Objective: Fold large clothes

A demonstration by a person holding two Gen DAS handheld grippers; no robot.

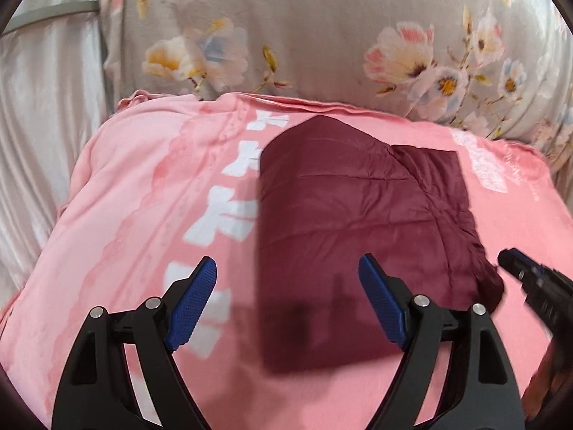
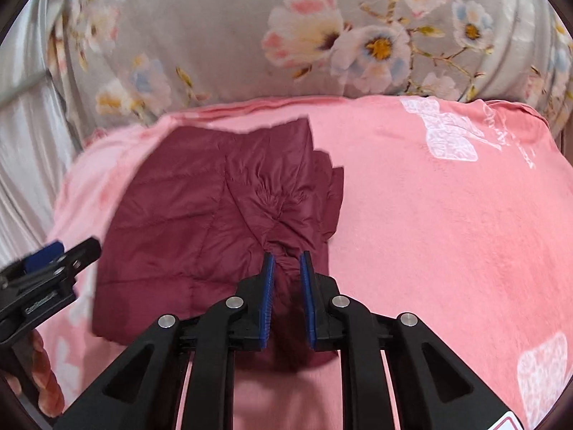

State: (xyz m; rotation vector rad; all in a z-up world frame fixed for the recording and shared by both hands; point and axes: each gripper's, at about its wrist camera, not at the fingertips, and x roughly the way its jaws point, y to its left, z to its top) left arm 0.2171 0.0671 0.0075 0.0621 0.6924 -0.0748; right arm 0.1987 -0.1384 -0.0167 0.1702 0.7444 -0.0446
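Spread across the bed, a salmon-pink cotton sheet (image 1: 125, 186) printed with white blocks and lettering, butting at its far edge against a grey floral-print quilt (image 1: 322, 36) with pink, white and blue blossoms. To the left, pale satin drapery (image 1: 39, 114) in vertical folds.

Lying flat on the pink sheet, near its middle, a dark maroon quilted garment (image 1: 340, 222), folded into a compact block with stitched seams and a gathered, puckered edge on its right side.

Over the garment's near left edge, the left tongs (image 1: 287, 268), blue ribbed pads spread wide, nothing between them, clear of the cloth.

At the garment's near right corner, the right tongs (image 2: 286, 261), narrowed to a slim gap, a bunched fold of the maroon fabric pinched between the blue pads, creases radiating from that point.

At the lower left of the right wrist view, fingertips (image 2: 46, 387) of the person's hand wrapped round the left tool's handle.
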